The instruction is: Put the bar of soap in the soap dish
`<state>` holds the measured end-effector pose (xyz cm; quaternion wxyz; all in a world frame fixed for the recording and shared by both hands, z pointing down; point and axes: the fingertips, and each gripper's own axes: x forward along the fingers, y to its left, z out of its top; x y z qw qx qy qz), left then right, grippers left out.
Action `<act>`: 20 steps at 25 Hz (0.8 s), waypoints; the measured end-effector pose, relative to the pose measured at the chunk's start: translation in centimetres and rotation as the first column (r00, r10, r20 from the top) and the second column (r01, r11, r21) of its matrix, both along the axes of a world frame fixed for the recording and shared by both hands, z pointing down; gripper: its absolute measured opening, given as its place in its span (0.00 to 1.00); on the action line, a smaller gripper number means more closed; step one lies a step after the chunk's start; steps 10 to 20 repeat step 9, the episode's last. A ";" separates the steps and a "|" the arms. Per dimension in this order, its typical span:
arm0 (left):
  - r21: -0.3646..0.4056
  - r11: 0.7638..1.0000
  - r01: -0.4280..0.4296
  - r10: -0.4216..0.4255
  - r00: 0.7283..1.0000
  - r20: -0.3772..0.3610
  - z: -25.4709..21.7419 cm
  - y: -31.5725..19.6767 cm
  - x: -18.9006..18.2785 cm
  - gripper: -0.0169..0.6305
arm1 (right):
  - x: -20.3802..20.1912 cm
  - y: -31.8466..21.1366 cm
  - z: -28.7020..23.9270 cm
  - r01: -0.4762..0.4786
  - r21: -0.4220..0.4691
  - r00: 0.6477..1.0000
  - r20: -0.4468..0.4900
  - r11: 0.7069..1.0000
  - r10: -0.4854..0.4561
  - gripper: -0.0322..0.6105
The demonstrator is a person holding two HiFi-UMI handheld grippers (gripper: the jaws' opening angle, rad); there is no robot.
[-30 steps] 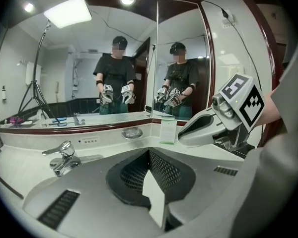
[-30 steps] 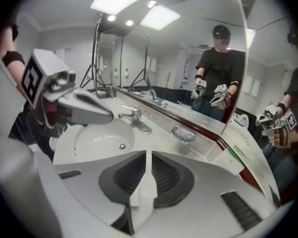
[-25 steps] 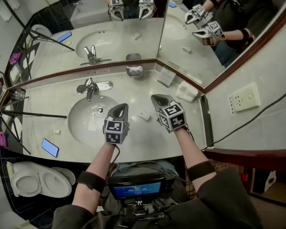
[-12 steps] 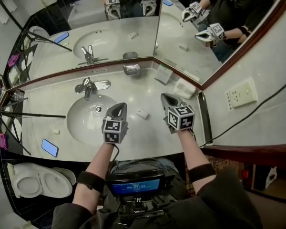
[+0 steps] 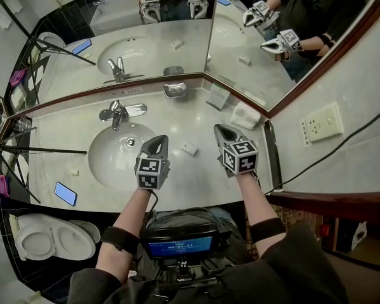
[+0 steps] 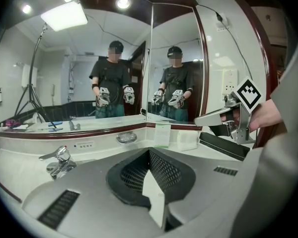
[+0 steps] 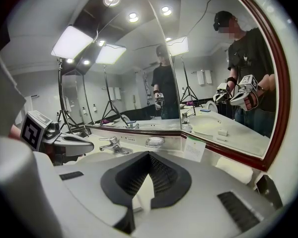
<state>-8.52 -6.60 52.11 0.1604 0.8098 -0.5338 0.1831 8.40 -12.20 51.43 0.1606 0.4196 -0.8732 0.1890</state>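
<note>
The white rectangular soap bar lies mid-way across the pale marble counter, outside the silver metal dish at its back edge. The left gripper and right gripper are clenched, empty.

Left gripper jaws closed, empty, right gripper likewise, side by side

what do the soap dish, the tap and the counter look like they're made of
Soap dish: shiny silvery metal or chromed, by its bright reflections; plated plastic cannot be ruled out.
Tap: polished chrome metal, mirror-like highlights.
Counter: pale polished stone, probably marble or an imitation, with faint grey veining and a soft sheen.
</note>
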 end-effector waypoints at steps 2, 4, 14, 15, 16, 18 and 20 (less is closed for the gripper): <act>-0.001 1.000 0.000 0.000 1.000 -0.001 0.0 0.0 0.0 0.03 | 0.0 0.0 0.1 0.001 -0.001 1.000 -0.001 1.000 -0.001 0.07; -0.001 1.000 0.001 -0.001 1.000 -0.003 0.0 0.0 0.0 0.03 | -0.1 0.1 0.1 0.002 -0.002 1.000 -0.001 1.000 -0.002 0.07; -0.002 1.000 0.001 -0.001 1.000 -0.002 0.1 0.1 -0.1 0.03 | -0.2 0.1 -0.1 0.008 0.000 1.000 -0.002 1.000 -0.008 0.07; -0.002 1.000 0.001 -0.001 1.000 -0.002 0.1 0.1 -0.1 0.03 | -0.2 0.1 -0.1 0.008 0.000 1.000 -0.002 1.000 -0.008 0.07; -0.002 1.000 0.001 -0.001 1.000 -0.002 0.1 0.1 -0.1 0.03 | -0.2 0.1 -0.1 0.008 0.000 1.000 -0.002 1.000 -0.008 0.07; -0.002 1.000 0.001 -0.001 1.000 -0.002 0.1 0.1 -0.1 0.03 | -0.2 0.1 -0.1 0.008 0.000 1.000 -0.002 1.000 -0.008 0.07; -0.002 1.000 0.001 -0.001 1.000 -0.002 0.1 0.1 -0.1 0.03 | -0.2 0.1 -0.1 0.008 0.000 1.000 -0.002 1.000 -0.008 0.07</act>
